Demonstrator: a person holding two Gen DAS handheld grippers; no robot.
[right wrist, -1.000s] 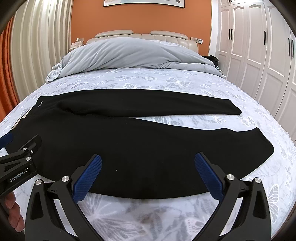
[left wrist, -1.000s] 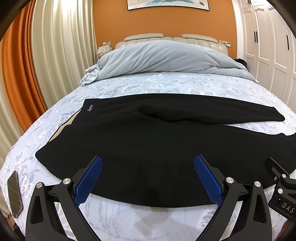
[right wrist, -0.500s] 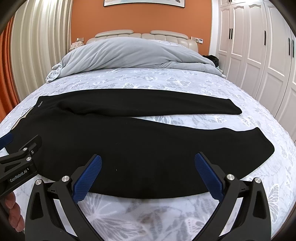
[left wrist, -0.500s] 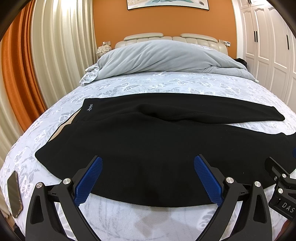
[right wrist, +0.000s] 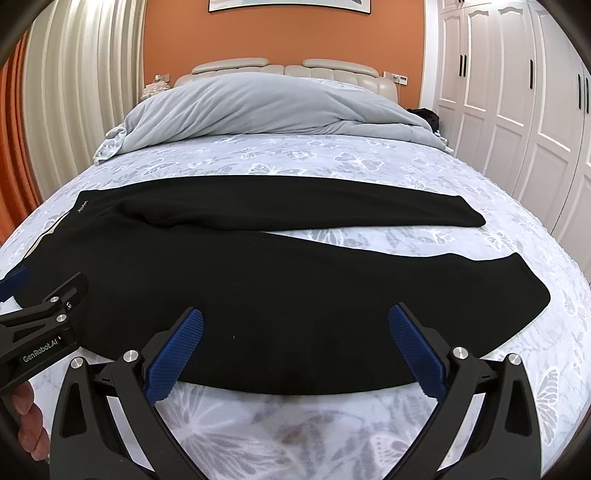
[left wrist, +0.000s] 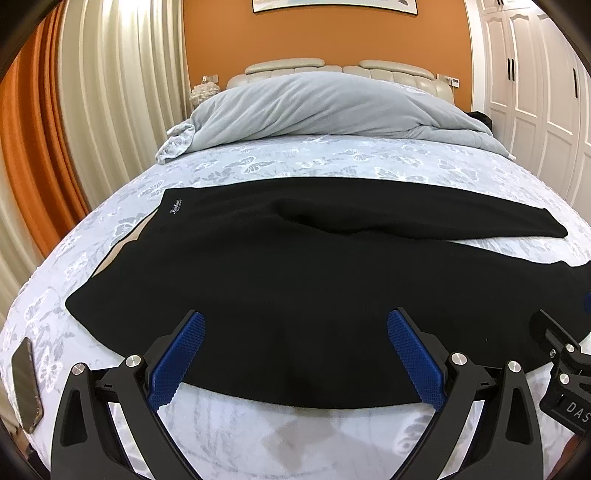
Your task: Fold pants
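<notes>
- Black knit pants (left wrist: 295, 266) lie flat across the middle of the bed, waistband toward the left, both legs running to the right; the far leg is straight, the near leg bows toward the cameras.
- Left wrist view alone shows the small pale logo (left wrist: 176, 207) at the waistband corner clearly, a strip of tan lining at the waist opening, and a dark phone-like slab (left wrist: 26, 384) lying on the sheet at the bed's left edge.
- Right wrist view alone shows both leg cuffs whole (right wrist: 476, 219), with a wedge of sheet between the two legs, and some of a hand's fingertips (right wrist: 29, 417) at the lower left.
- Pants fabric is matte, soft-looking and nearly wrinkle-free, with one shallow fold at the crotch.
- Left gripper (left wrist: 295, 354) has its fingers spread wide, holding nothing, poised over the near hem; the blue pads (left wrist: 177, 358) are ribbed rubber on black plastic arms with silver screws.
- Right gripper (right wrist: 295, 350) is likewise spread wide and empty above the near leg.
- White bed sheet with grey butterfly print (right wrist: 295, 439) is smooth under the pants.
- Pale grey duvet (left wrist: 332, 107) is bunched in a soft heap at the padded cream headboard (right wrist: 284, 68).
- Orange wall (right wrist: 288, 33), pleated curtains and white panelled wardrobe doors (right wrist: 517, 110) surround the bed.
</notes>
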